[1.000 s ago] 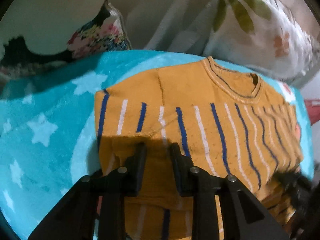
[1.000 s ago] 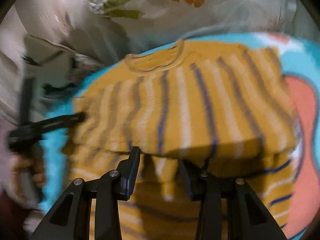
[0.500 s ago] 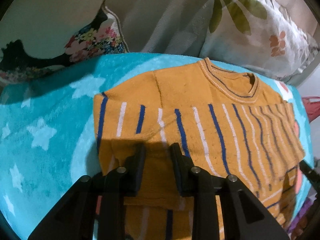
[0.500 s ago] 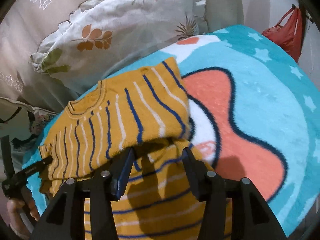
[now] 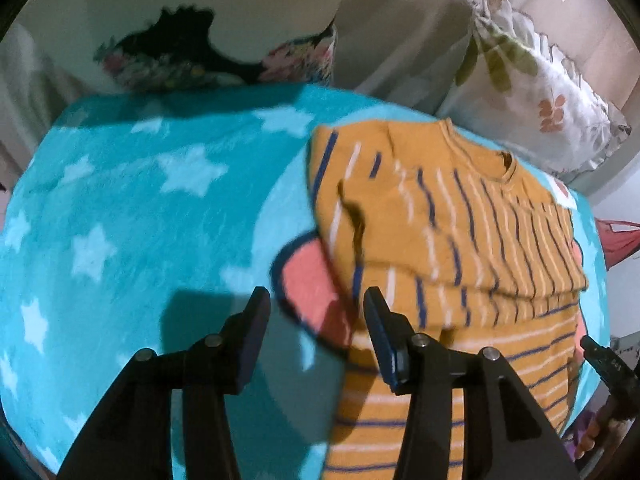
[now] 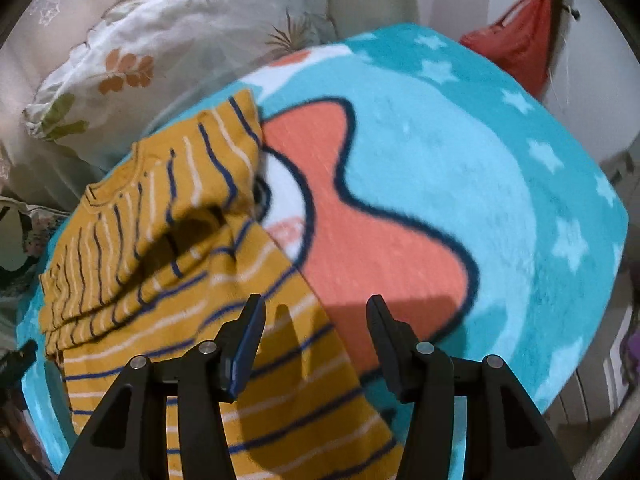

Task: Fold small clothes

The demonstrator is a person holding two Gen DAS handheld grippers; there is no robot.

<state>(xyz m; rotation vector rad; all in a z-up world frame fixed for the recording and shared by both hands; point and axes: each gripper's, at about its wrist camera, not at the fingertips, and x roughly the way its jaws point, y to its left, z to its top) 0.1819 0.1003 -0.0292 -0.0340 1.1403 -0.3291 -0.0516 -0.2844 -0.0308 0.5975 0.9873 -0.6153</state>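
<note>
My left hand-held gripper (image 5: 316,334) has just let its jaws spread apart, and nothing sits between them now; half a second ago they were nearly together over the mustard cloth, and now I see teal star blanket (image 5: 132,216) and the coral patch under them. My right hand-held gripper (image 6: 316,336) has also been opening and stands apart, empty, over the sweater's near edge and the coral shape. So both sides are released and I've swung outward, left gripper to the left, right gripper to the right.

Just beyond the fingertips lies the striped mustard sweater (image 5: 452,236) on the bed's blanket, towards the pillow end. The upper part is folded down over the lower body, though the folded layer puffs up with a dark gap in the right view, not pressed flat. I reckon the fold is laid and next comes another fold or smoothing.

Farther back, the leaf-print pillow (image 6: 132,56) and a red bag (image 6: 516,46) hanging at the wall.
</note>
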